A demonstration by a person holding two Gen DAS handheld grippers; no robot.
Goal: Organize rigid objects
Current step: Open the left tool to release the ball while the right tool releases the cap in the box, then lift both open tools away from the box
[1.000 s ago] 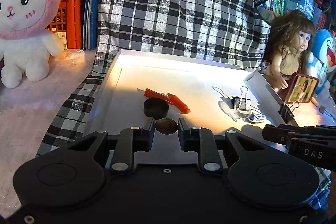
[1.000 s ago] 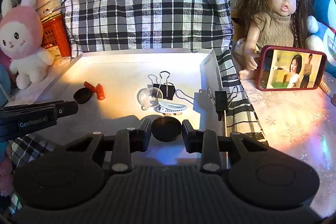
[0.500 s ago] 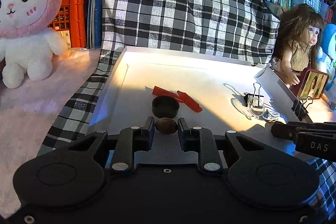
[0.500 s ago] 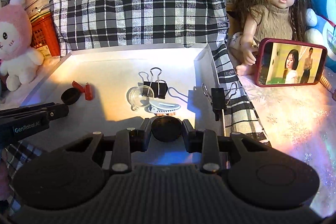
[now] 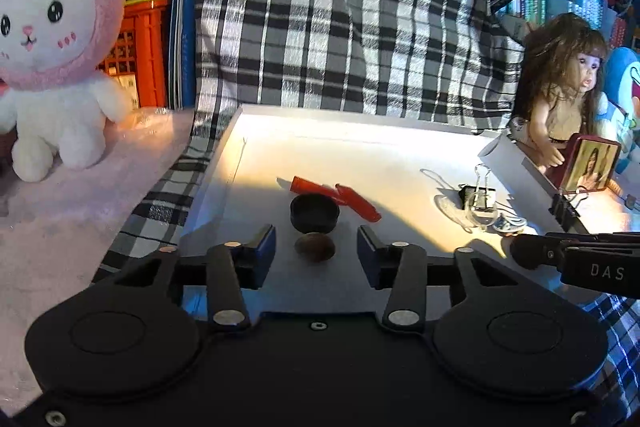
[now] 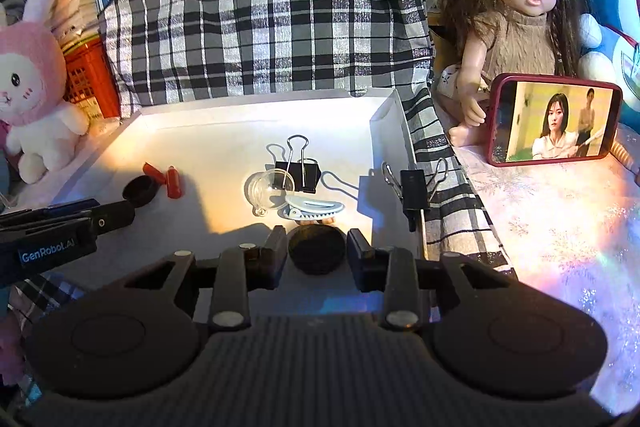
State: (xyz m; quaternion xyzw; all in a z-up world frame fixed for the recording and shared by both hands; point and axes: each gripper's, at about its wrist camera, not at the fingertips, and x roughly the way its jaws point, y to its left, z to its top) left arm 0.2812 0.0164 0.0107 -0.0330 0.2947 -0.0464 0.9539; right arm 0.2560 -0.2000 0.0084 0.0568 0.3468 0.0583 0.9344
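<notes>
Both tools are letting go at once: the left gripper (image 5: 316, 253) is spreading its jaws, and the small brown rounded piece (image 5: 315, 246) is lying free on the white tray (image 5: 400, 163) midway between the blue pads, touching neither. Just ahead of it a black round cap (image 5: 315, 213) is sitting open side up, with two red plastic pieces (image 5: 352, 201) lying just beyond that. The right gripper (image 6: 316, 253) is likewise opening, its pads clearing a black disc-shaped cap (image 6: 316, 254) resting between them on the tray. Ahead of it a pale hair clip (image 6: 312, 209), a clear glass-like cup (image 6: 266, 191) and a black binder clip (image 6: 298, 174) are clustering together. Both dark pieces look hard, light and smooth, so they are probably sliding easily; squeezing them across the widest part should be holding best. The clear cup looks fragile.
</notes>
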